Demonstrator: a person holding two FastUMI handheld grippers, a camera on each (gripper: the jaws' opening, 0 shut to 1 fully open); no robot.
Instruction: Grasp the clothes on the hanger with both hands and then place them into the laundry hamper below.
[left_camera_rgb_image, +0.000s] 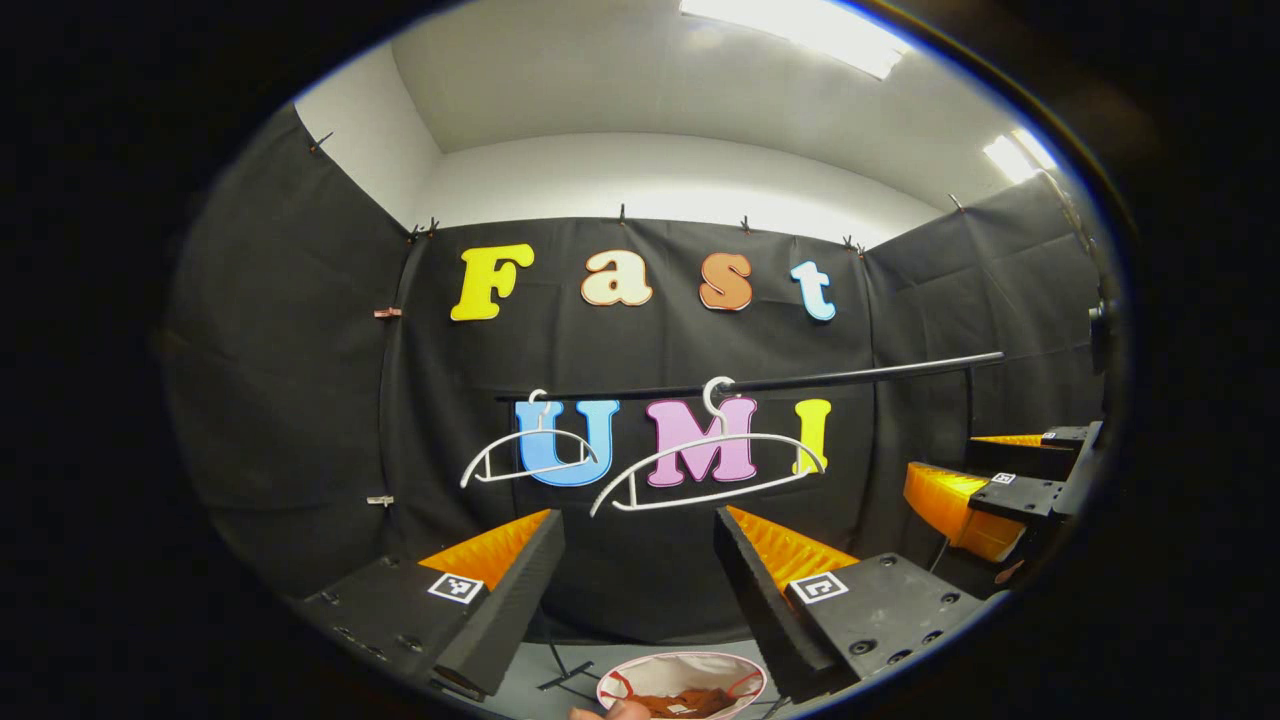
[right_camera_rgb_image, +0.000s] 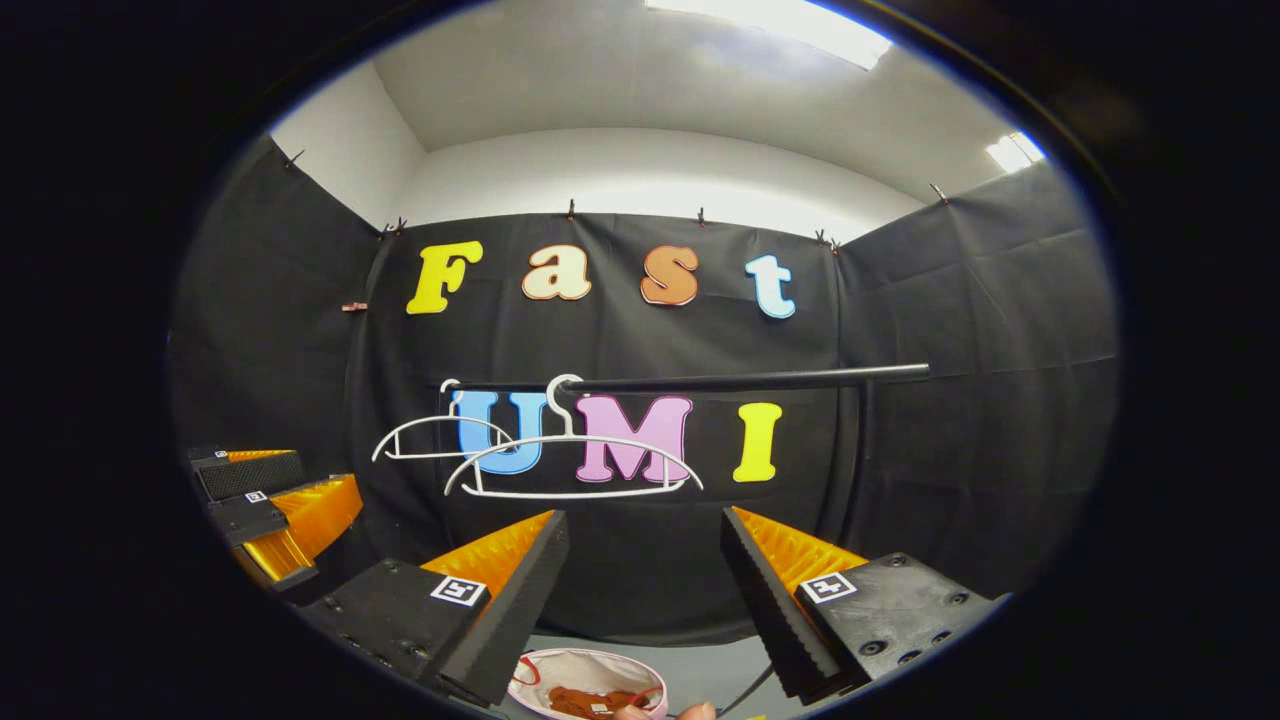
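step: finishing drop | left gripper (left_camera_rgb_image: 640, 560) and right gripper (right_camera_rgb_image: 645, 560) fingers wide, empty | both hangers (left_camera_rgb_image: 705, 470) bare | brown garment (left_camera_rgb_image: 690, 703) in hamper (left_camera_rgb_image: 684, 668) | advice: confirm cloth sits fully inside rim

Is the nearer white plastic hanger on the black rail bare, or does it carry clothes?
Bare. The nearer white plastic hanger hangs empty on the black rail; a brown garment lies in the round white hamper below.

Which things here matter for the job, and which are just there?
Job:
- near hanger, bare
- hamper, brown garment inside
- left gripper, open
- right gripper, open

Just there:
- far hanger, bare
- rail
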